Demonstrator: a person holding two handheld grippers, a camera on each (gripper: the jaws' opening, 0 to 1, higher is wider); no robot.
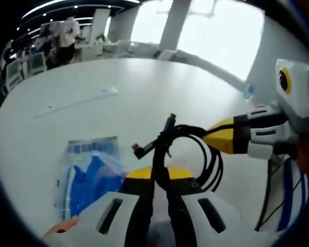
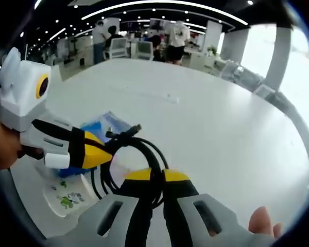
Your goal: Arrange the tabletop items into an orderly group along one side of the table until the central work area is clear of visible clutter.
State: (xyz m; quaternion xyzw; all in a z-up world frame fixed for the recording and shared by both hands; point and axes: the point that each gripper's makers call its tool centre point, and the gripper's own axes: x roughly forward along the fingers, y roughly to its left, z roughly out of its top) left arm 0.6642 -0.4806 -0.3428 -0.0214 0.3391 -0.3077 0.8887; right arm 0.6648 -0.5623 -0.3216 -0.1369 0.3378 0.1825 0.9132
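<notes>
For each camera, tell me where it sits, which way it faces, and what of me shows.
Left gripper view: rides the left tool, facing over the white table toward bright windows; the right tool enters from the right.
Right gripper view: rides the right tool, facing the office; the left tool, a hand and a fingertip show.
Shared: the black cable, clamped by both tools, and the blue packet.

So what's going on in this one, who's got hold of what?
A person holds two grippers, and both are shut on the same coiled black cable, lifted above the white round table. The left gripper pinches it from below, and the right gripper holds another part of the loop. A blue and clear plastic packet lies on the table beneath, with a long clear plastic strip farther off. People stand in the office behind.
</notes>
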